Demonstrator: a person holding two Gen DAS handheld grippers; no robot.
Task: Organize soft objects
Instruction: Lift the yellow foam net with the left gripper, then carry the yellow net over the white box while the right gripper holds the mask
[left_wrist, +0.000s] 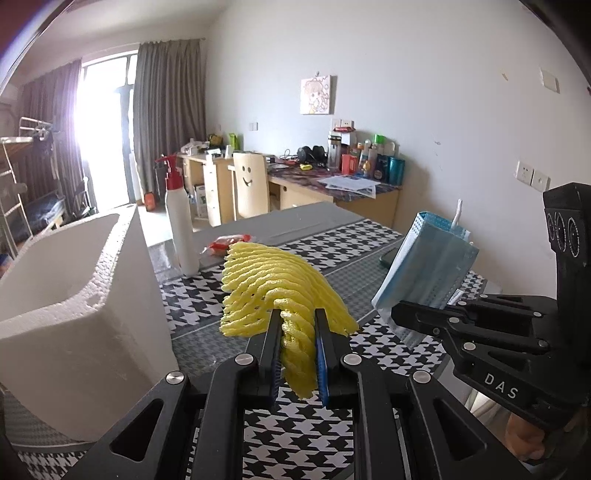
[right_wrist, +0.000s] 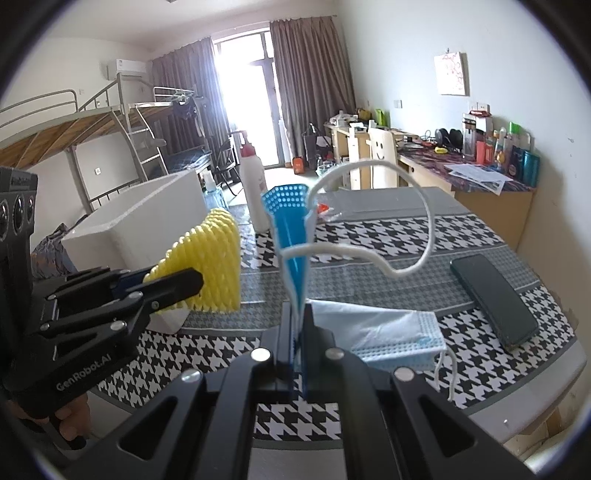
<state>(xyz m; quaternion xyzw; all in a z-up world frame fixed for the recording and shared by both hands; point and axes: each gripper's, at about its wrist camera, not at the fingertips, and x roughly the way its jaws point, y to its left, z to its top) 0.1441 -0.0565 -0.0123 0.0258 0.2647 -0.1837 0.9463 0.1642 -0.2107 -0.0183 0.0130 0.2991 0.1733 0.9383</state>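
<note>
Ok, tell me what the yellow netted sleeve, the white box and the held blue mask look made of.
Yellow netted sleeve: soft foam mesh, matte, open lattice that squashes between the jaws.
White box: looks like expanded polystyrene, with a grainy, beaded rim and thick walls.
Blue mask: likely thin nonwoven fabric, with dotted embossing, pleats and a white elastic loop.

foam box (left_wrist: 74, 280) cropped left, desk bottles (left_wrist: 373, 158) — indistinct

two face masks (right_wrist: 291, 236), one yellow foam net (left_wrist: 280, 284), one foam box (left_wrist: 74, 280), one phone (right_wrist: 495, 299)
</note>
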